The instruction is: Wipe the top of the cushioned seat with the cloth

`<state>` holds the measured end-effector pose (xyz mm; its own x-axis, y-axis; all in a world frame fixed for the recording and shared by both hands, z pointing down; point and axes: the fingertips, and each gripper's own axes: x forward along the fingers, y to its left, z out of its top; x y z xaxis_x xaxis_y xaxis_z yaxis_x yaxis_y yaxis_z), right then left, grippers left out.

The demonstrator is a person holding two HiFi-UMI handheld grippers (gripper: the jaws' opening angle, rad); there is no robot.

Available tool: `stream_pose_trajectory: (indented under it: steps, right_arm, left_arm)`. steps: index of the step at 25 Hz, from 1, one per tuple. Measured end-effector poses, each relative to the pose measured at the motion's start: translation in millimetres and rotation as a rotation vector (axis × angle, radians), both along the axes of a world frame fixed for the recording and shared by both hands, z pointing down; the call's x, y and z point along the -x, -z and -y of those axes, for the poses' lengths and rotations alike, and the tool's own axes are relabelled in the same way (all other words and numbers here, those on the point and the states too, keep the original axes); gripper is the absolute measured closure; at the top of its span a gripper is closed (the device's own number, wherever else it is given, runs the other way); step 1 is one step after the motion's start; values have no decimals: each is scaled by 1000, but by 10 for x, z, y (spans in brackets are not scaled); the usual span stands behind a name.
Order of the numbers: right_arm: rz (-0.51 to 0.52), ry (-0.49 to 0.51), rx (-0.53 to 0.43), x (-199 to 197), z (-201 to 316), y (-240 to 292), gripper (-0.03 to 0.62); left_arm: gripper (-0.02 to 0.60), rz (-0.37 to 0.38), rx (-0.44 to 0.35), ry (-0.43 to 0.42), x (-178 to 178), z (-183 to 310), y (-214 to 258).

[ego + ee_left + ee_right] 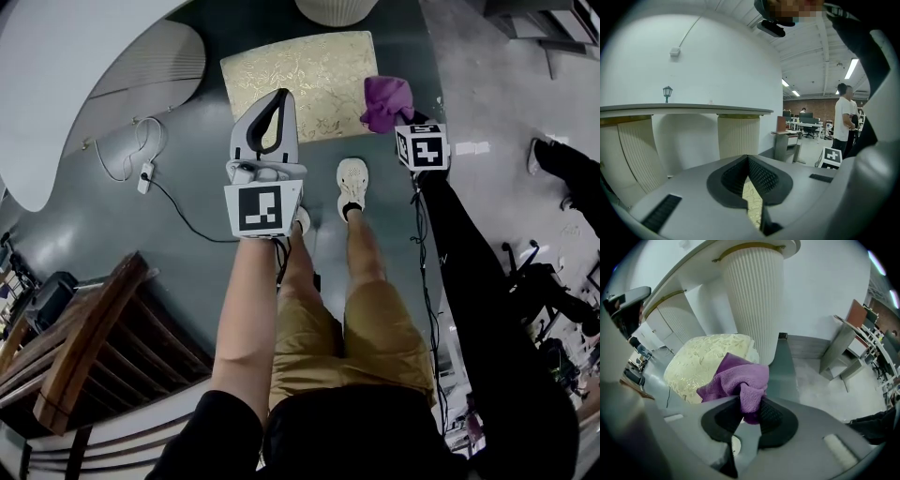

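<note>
Grey left tongs (281, 99) (747, 158): jaws pressed together with nothing between them, held over the seat's near edge.
Right tongs (395, 119) (750, 407): clamped tight on a bunch of the cloth.
Purple cloth (386, 97) (736, 378): crumpled, hanging from the right tongs at the seat's right edge; whether it touches the seat is unclear.
Seat (300, 75) (701, 357): cream-gold patterned cushion, low on the dark floor (187, 159), just ahead of the person's shoe (352, 181).
Column (336, 9) (752, 296): white, ribbed, close behind the seat.

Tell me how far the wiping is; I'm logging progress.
Done: the right gripper is shut on the purple terry cloth. In hand: cloth held by the right edge of the cream-gold patterned cushioned seat. Remaining: wiping its top. The left gripper is shut, empty.
</note>
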<state>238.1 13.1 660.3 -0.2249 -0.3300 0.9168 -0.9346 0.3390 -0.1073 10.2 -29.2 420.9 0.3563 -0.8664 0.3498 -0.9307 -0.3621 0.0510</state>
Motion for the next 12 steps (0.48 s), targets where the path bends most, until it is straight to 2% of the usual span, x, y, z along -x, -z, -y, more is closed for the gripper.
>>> stream_pose_trajectory:
  steps: [6, 12]
  right_arm:
    - [50, -15, -107, 175, -52, 277, 519]
    - [119, 39, -191, 843, -126, 558, 519]
  left_arm:
    - [575, 1, -5, -21, 131, -153, -24]
    - [575, 8, -3, 11, 623, -323, -15]
